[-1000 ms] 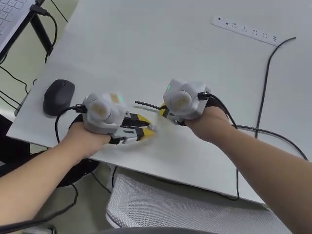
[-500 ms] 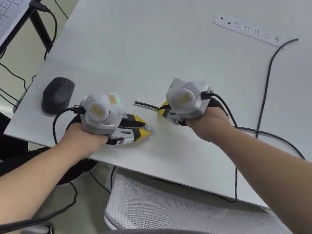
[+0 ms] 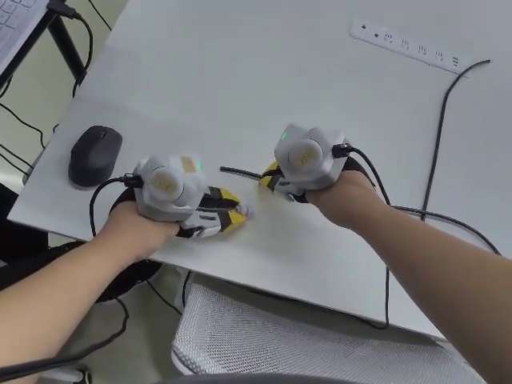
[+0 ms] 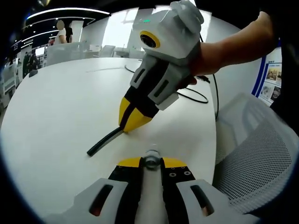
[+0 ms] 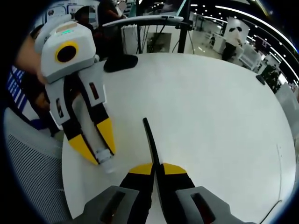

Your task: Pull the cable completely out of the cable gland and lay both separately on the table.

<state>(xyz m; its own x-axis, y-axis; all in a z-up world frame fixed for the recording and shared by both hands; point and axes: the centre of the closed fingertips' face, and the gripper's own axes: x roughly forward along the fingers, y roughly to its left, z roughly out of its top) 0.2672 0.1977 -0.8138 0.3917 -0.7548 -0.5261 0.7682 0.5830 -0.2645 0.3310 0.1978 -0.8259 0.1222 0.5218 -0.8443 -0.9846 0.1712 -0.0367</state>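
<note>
My left gripper (image 3: 234,214) clamps the cable gland (image 4: 152,161), my right gripper (image 5: 156,169) pinches the black cable (image 5: 148,135), the two apart.

The room is bright. Even light falls from above on the white bench (image 3: 240,72), which looks pale with no hard glare. Small, soft grey shadows lie under the left claw (image 3: 238,214) and the right claw (image 3: 266,179).

In the left gripper view, a bright white patch (image 4: 117,32) glows behind the right claw and washes out the far end of the bench. A light strip (image 4: 65,10) curves high up to that claw's left.

In both gripper views the bench bends round at the edges. The cable gland (image 4: 152,161) at the left claw's tips looks fuzzy. The cable (image 5: 150,140) just ahead of the right claw is sharp.
</note>
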